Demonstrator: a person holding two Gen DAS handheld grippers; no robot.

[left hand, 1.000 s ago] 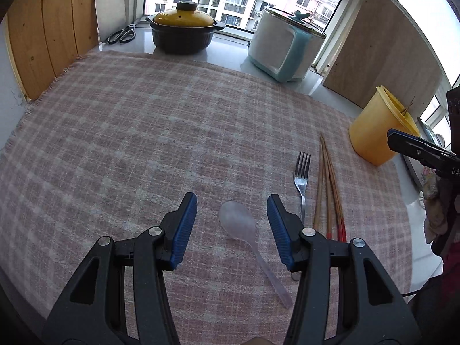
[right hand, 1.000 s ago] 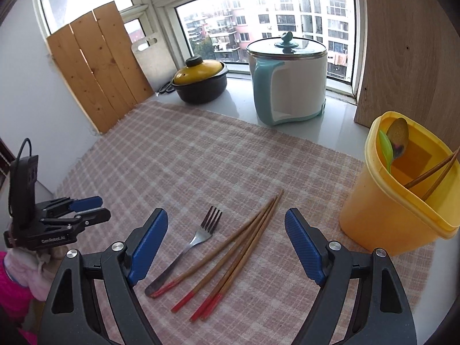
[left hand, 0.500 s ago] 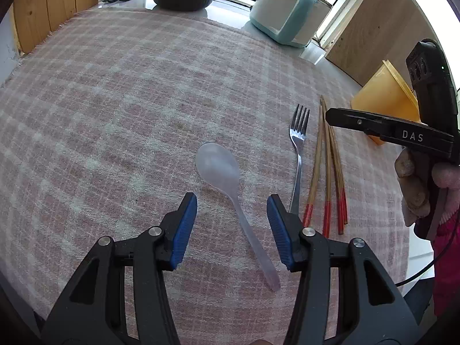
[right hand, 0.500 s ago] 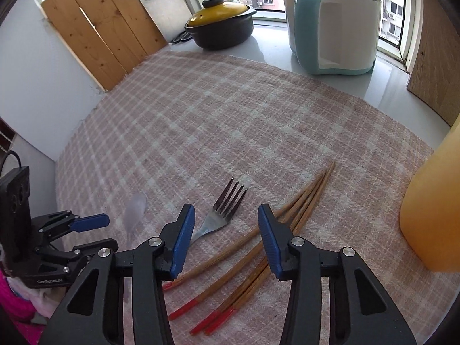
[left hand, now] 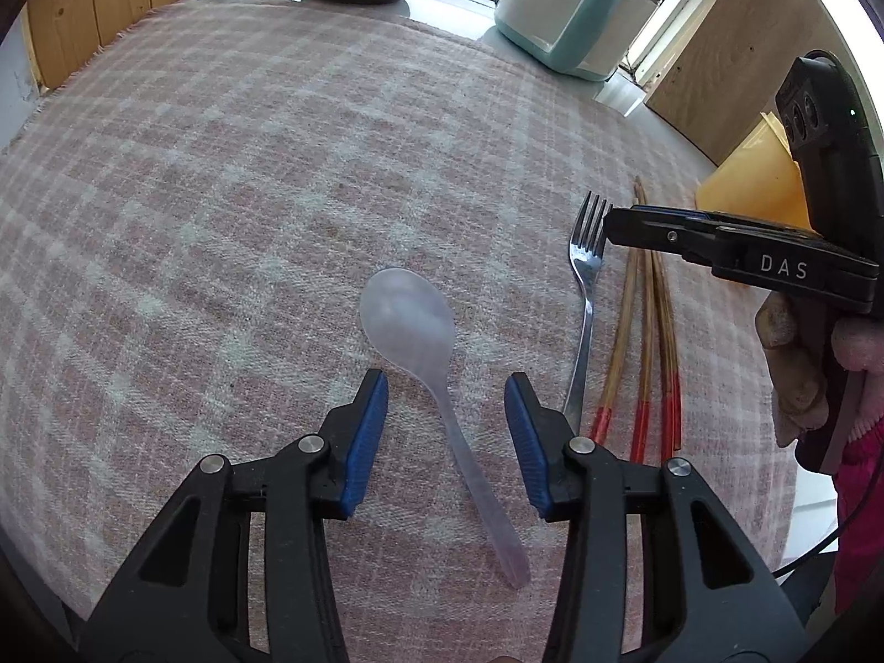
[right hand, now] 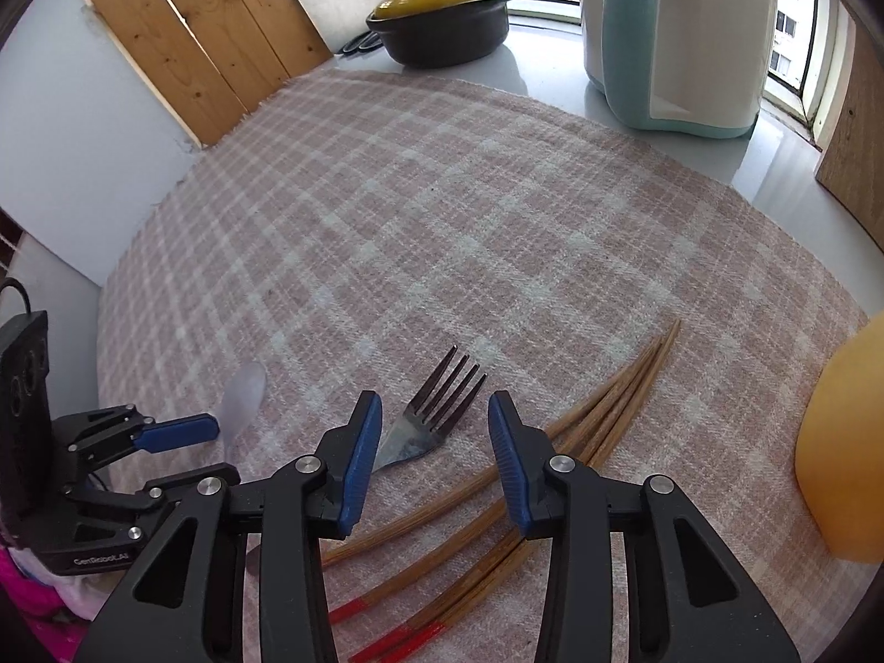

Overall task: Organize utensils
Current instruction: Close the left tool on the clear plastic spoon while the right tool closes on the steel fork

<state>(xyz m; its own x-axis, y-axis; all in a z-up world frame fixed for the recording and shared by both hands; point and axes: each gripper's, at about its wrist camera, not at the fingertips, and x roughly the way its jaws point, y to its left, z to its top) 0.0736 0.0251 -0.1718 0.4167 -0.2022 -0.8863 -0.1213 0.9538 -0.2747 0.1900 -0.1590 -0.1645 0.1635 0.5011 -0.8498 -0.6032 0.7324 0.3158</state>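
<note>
Both tongs have just been narrowing: left gripper [left hand: 446, 387] straddles the translucent spoon [left hand: 409, 315] handle untouched, right gripper [right hand: 435, 411] brackets the fork [right hand: 436, 409] untouched. Yellow holder [right hand: 845, 453]: contents unseen. Since earlier, both have dropped closer to the checked cloth [right hand: 442, 221].

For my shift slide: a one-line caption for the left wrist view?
Open left gripper straddles the translucent spoon on the plaid cloth, beside fork and chopsticks.
</note>
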